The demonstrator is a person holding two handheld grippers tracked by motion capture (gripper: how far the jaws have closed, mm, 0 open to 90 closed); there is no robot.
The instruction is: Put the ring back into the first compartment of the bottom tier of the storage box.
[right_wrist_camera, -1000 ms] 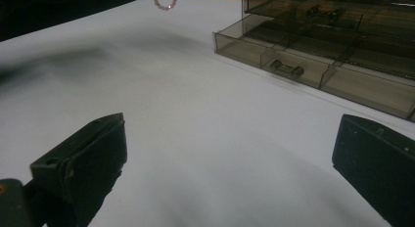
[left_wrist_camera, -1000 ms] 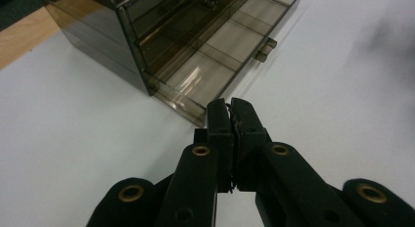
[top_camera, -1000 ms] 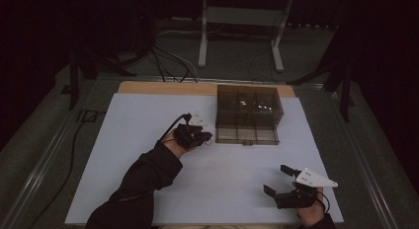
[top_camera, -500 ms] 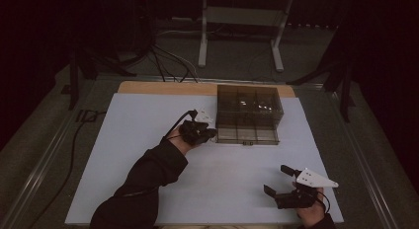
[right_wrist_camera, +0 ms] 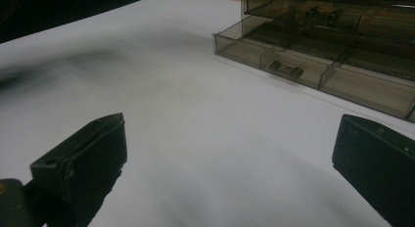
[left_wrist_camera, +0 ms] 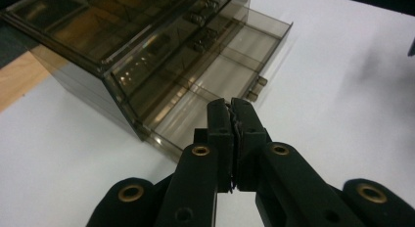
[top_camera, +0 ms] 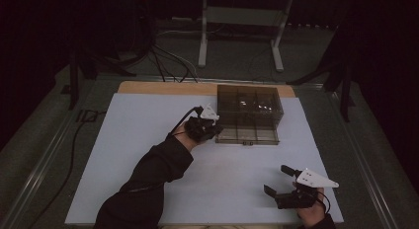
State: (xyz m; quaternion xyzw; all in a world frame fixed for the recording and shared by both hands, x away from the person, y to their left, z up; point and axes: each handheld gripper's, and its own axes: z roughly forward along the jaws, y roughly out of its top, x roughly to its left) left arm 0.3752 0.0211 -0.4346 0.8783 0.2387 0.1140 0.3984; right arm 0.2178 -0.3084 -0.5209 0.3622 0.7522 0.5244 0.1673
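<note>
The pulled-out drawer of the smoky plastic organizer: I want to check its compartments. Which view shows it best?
The left gripper view: the drawer lies close, dividers and handle plain. The right gripper view shows its front and handle from low. The high view shows it small and dim.

One smoky transparent plastic drawer cabinet (top_camera: 249,113) sits at the far side, one drawer (left_wrist_camera: 220,87) pulled out. Two black two-jaw grippers are there: left (top_camera: 213,132) and right (top_camera: 277,180). One white table sheet (top_camera: 148,140).

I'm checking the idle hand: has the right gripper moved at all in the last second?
No. In the high view the right gripper sits at the same spot near the front right corner of the white table sheet, equally far from the drawer box, jaws open.
</note>
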